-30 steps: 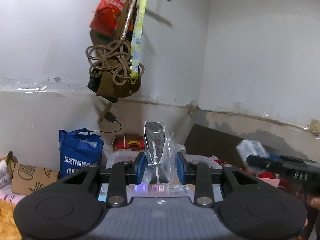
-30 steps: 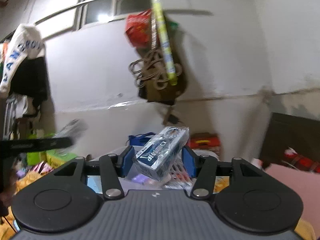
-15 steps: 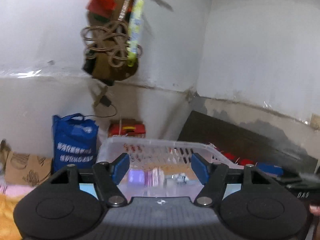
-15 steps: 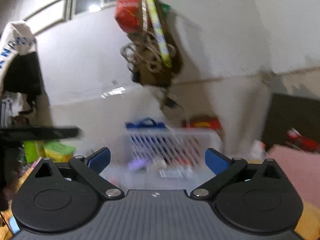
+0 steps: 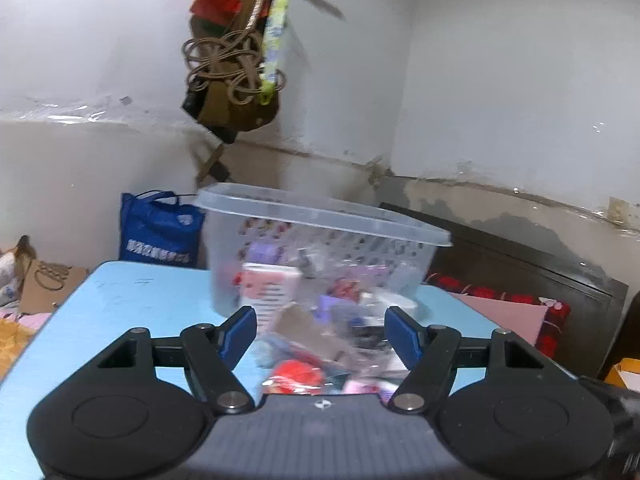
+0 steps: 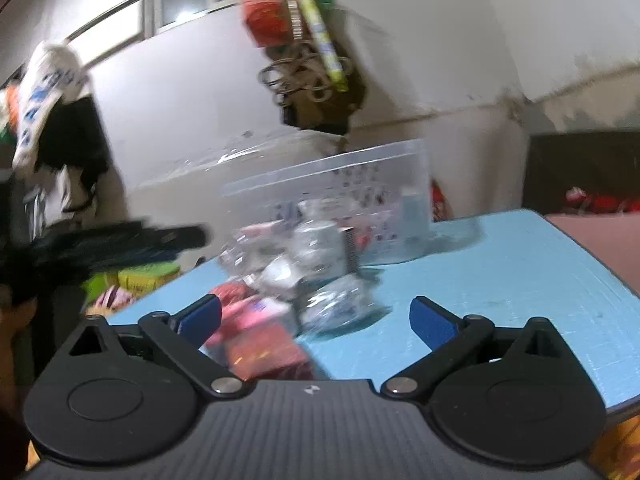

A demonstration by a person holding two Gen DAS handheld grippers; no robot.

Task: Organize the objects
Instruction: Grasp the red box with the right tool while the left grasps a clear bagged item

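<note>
Both our tongs are spread, gripping nothing: left tongs [image 5: 321,330], right tongs [image 6: 316,316]. Packets pile [image 6: 296,280] sits on the blue counter [image 6: 520,268], against the clear bin [image 5: 320,248].

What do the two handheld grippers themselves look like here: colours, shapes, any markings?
Both match. The left gripper and right gripper have black linkage arms with silver pivot pins, blue ribbed pads, two round black discs, and a grey ribbed body bearing a small white emblem. No cables or sleeves show.
</note>
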